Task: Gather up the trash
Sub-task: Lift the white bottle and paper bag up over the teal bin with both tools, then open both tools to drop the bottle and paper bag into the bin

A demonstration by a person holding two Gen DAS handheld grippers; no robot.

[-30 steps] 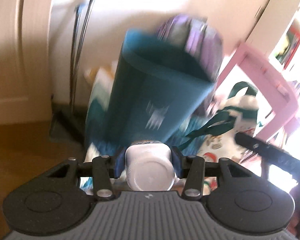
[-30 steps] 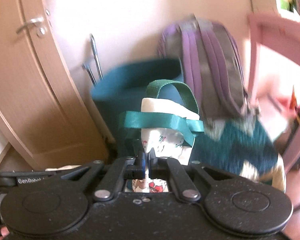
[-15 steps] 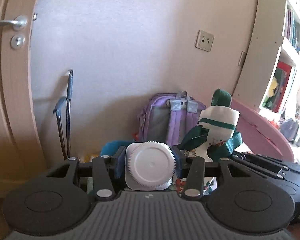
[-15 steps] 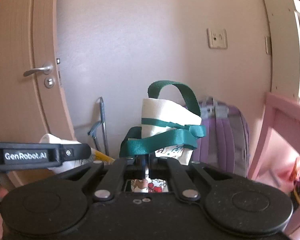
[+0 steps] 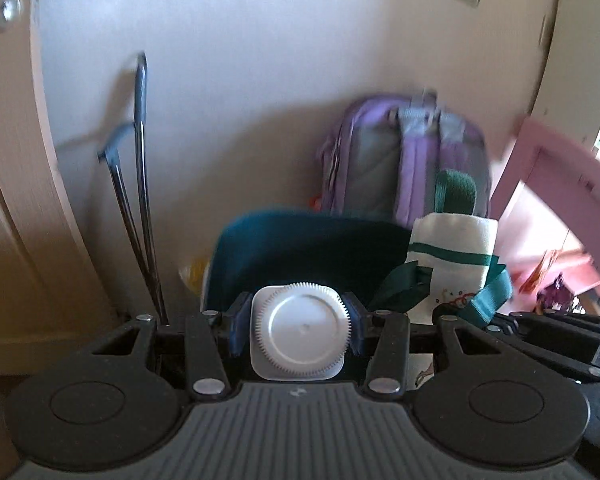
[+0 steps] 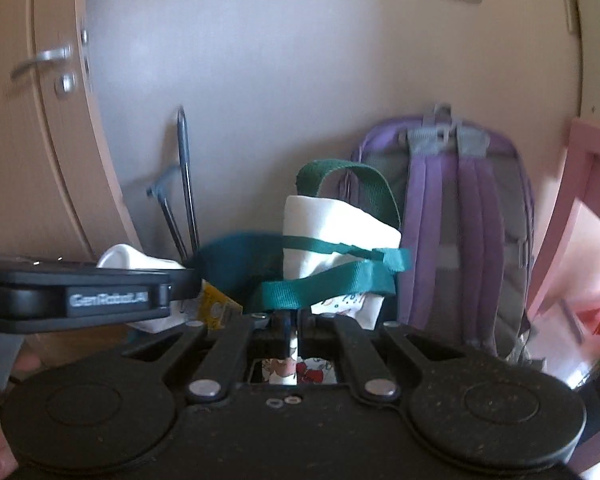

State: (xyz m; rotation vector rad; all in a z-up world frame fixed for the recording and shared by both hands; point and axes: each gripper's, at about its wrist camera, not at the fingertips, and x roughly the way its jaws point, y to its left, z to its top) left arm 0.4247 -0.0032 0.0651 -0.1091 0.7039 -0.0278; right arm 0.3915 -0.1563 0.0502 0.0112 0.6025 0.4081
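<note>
Pale wall behind teal bin (image 5: 300, 248), left tongs (image 5: 298, 330) gripping white bottle (image 5: 300, 330), right tongs (image 6: 294, 330) pinching tote bag (image 6: 332, 236)

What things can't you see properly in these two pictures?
- White bottle in the left gripper: left wrist view shows only its cap; the body is hidden behind it.
- Teal bin: inside too dark; base hidden by the grippers.
- Tote bag print: mostly hidden behind the right gripper.
- Yellow packet: blurred, label unreadable.

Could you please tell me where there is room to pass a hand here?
Open space lies above the teal bin, between the metal poles and the purple backpack. Rightward it is crowded: tote bag, pink furniture.
</note>
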